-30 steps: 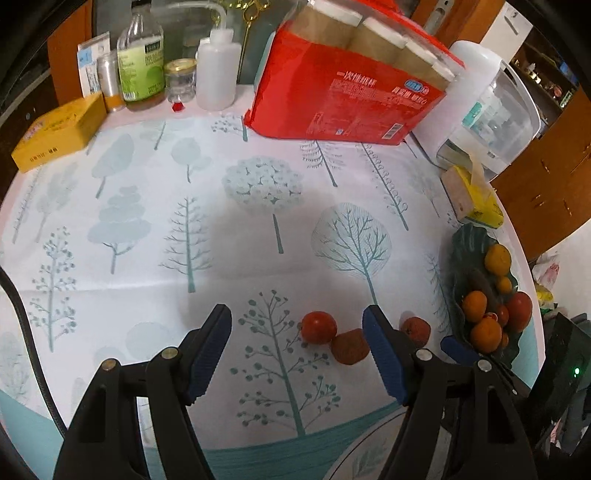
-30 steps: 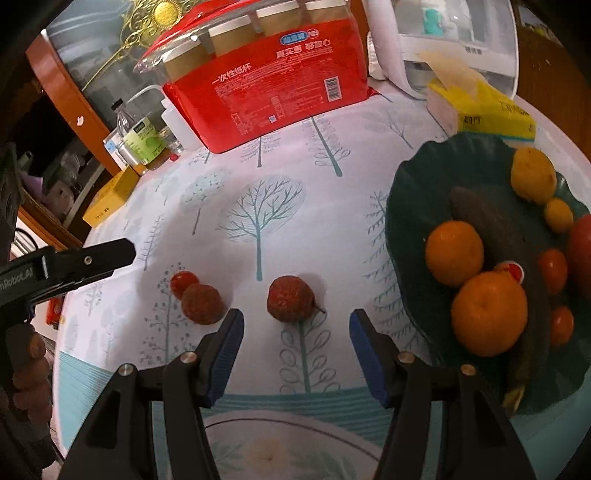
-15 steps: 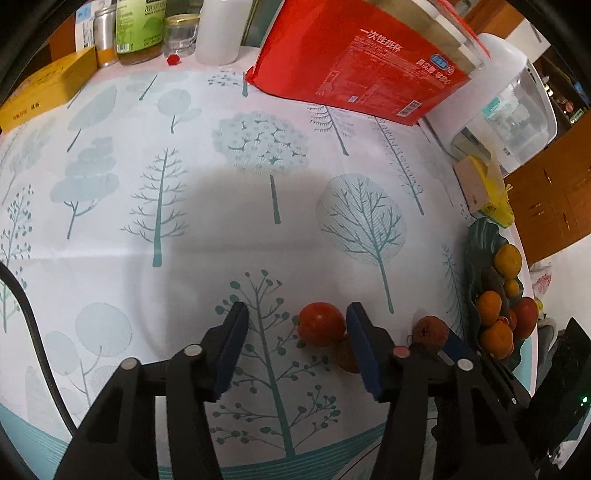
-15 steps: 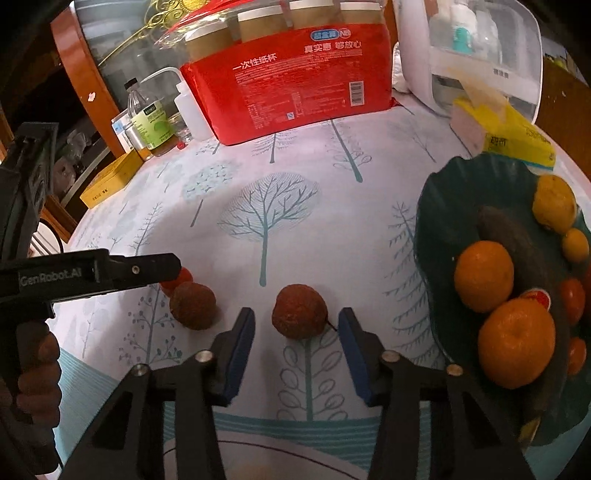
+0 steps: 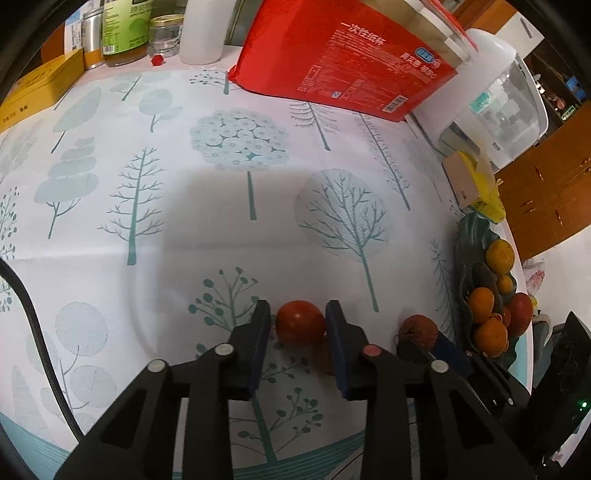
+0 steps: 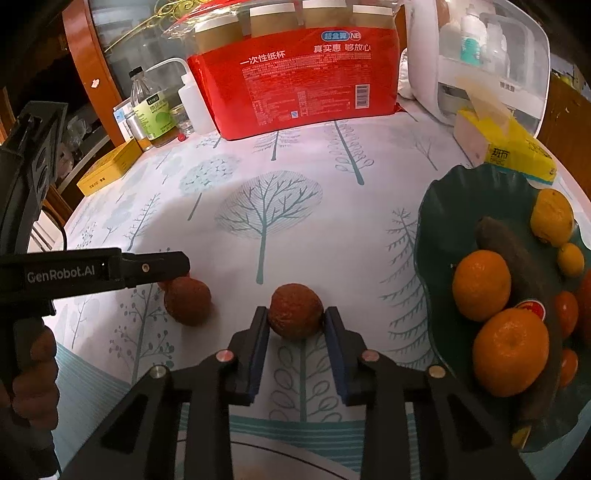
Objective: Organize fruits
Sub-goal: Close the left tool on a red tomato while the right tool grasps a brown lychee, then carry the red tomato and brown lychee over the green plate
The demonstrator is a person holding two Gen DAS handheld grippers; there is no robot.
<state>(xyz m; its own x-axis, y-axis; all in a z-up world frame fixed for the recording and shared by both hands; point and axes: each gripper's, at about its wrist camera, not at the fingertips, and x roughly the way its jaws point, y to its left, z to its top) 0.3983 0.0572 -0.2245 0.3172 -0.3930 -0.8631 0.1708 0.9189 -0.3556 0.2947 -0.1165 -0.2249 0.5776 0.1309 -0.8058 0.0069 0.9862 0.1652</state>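
Observation:
In the left wrist view my left gripper (image 5: 297, 325) has its blue pads on both sides of a small red tomato (image 5: 300, 322) on the tablecloth. A brown round fruit (image 5: 324, 360) lies just behind the right finger. In the right wrist view my right gripper (image 6: 295, 325) has its pads against another brown round fruit (image 6: 294, 311); it also shows in the left wrist view (image 5: 418, 329). The second brown fruit (image 6: 187, 301) lies to its left, under the left gripper's finger. A dark green plate (image 6: 436, 236) at the right holds oranges, small tomatoes and a dark long fruit.
A red pack of paper cups (image 6: 299, 74) stands at the back. Bottles and a jar (image 5: 122, 29), a yellow box (image 5: 37, 85), a yellow tissue pack (image 6: 506, 147) and a white appliance (image 6: 480, 55) ring the table. The table's front edge is close below both grippers.
Both grippers moved forward and narrowed. The left one closed in around the red tomato, the right one around the brown fruit.

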